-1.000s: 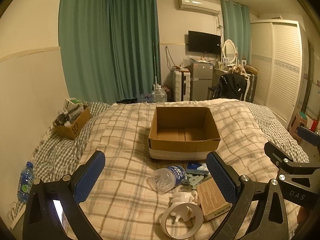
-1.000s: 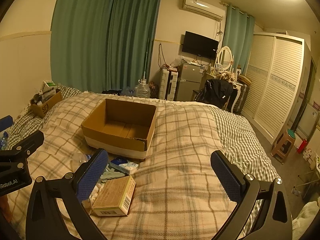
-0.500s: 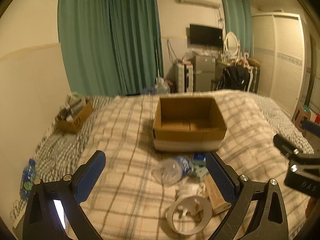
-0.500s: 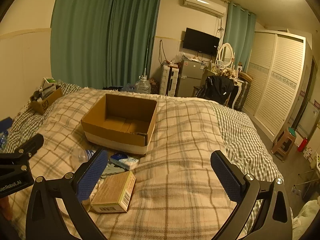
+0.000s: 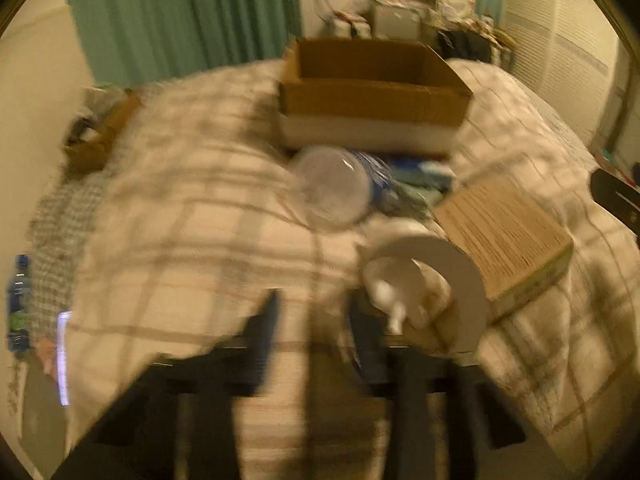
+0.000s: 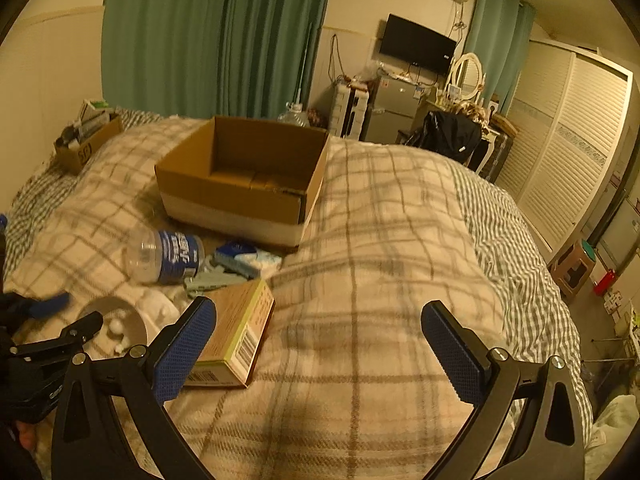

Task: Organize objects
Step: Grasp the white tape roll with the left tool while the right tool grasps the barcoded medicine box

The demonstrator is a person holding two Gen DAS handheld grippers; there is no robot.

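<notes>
Having been narrowed from its wide spread of a second ago, the left gripper (image 5: 312,320) is lowered blurrily beside the white tape ring (image 5: 448,276) with nothing yet held — a first pick is judged imminent — while the right gripper (image 6: 320,344) is kept wide and empty. On the bed (image 6: 392,248), before one empty cardboard box (image 6: 244,176), are counted one clear bottle (image 6: 164,256), one tan carton (image 6: 236,328), one tissue pack (image 6: 248,258) and one ring.

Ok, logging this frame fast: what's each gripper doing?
Left gripper: fingers near the tape roll; too blurred to tell.
Right gripper: open, holding nothing.
</notes>
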